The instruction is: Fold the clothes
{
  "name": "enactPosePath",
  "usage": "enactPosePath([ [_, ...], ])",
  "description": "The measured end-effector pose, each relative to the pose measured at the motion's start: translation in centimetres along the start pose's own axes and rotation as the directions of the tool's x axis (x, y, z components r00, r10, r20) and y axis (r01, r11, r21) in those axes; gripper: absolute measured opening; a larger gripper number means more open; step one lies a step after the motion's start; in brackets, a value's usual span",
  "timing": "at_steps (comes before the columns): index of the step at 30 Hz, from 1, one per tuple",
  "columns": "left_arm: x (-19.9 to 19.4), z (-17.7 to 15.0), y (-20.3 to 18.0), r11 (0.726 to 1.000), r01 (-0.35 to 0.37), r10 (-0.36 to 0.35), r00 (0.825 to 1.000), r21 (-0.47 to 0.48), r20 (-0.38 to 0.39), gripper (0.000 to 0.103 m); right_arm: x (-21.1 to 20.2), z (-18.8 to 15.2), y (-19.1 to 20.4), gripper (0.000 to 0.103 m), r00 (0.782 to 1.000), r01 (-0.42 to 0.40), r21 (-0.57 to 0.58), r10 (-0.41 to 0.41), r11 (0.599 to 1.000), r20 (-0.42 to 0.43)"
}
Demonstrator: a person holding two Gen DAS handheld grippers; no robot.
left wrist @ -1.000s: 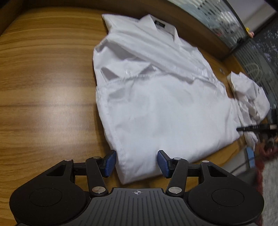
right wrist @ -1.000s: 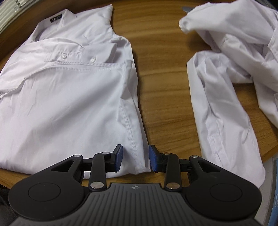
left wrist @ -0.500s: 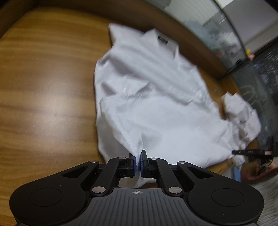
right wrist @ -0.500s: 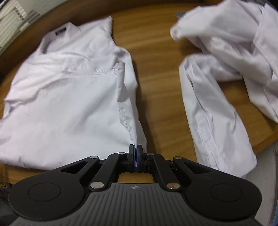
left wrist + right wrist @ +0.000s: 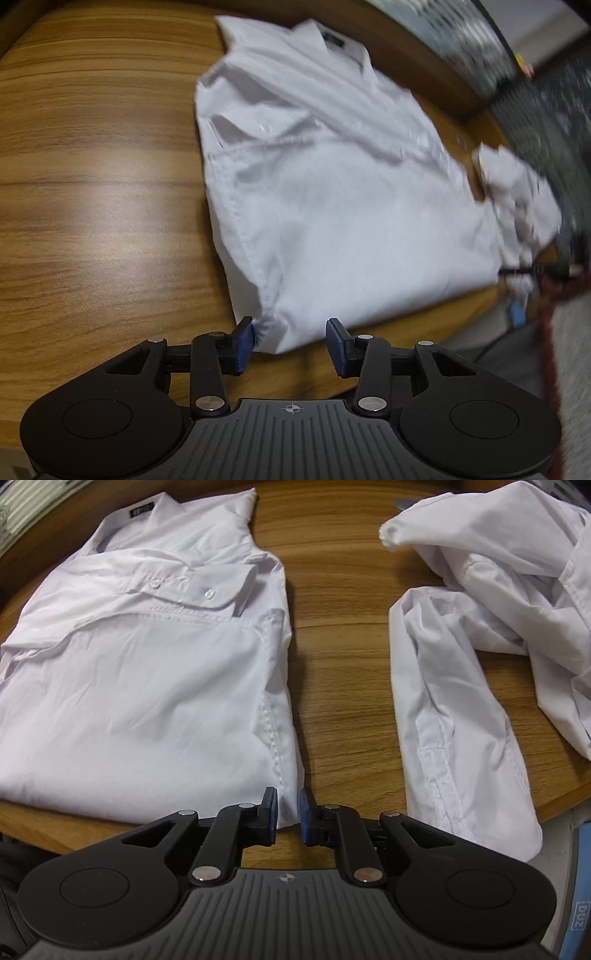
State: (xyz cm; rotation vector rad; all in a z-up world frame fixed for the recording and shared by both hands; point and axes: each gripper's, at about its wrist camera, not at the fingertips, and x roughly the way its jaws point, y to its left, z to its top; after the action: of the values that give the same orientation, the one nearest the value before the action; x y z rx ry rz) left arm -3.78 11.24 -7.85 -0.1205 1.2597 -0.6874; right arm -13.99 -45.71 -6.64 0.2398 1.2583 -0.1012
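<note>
A white shirt [image 5: 332, 206] lies partly folded on the wooden table [image 5: 92, 206], collar at the far end. In the right wrist view the same shirt [image 5: 147, 686] fills the left half. My left gripper [image 5: 290, 345] is open, its jaws either side of the shirt's near left corner, the cloth touching the left pad. My right gripper [image 5: 287, 816] is open by a narrow gap at the shirt's near right corner, with the hem tip between the pads.
A second white shirt [image 5: 480, 627] lies crumpled on the right of the table, one sleeve stretching toward the near edge. It shows small at the right in the left wrist view [image 5: 524, 199]. The table edge runs just in front of both grippers.
Both grippers were open a second ago, shut on the shirt's near corners and lifted them half a second ago, and have now opened, leaving the shirt flat.
</note>
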Motion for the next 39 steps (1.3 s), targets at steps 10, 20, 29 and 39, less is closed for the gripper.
enactPosePath([
  [10,-4.8,2.3,-0.7,0.998,0.021,-0.025,0.997,0.058,0.068,0.008,-0.7,0.6,0.5,0.002,1.0,0.01,-0.03,-0.011,1.0,-0.02],
  [20,0.2,-0.5,0.5,0.99,-0.137,0.14,0.986,0.033,-0.087,0.011,1.8,-0.3,0.7,0.008,0.998,0.046,-0.035,-0.047,0.998,-0.048],
  [29,-4.1,0.6,0.3,0.985,-0.114,0.127,0.988,-0.128,0.091,0.031,-1.6,2.4,2.6,0.017,0.994,0.072,-0.127,-0.061,0.989,0.087],
  [39,-1.3,4.9,-1.8,0.99,-0.129,0.136,0.982,-0.061,0.128,0.033,1.2,6.9,4.9,0.017,0.992,0.025,-0.211,0.002,0.977,0.128],
])
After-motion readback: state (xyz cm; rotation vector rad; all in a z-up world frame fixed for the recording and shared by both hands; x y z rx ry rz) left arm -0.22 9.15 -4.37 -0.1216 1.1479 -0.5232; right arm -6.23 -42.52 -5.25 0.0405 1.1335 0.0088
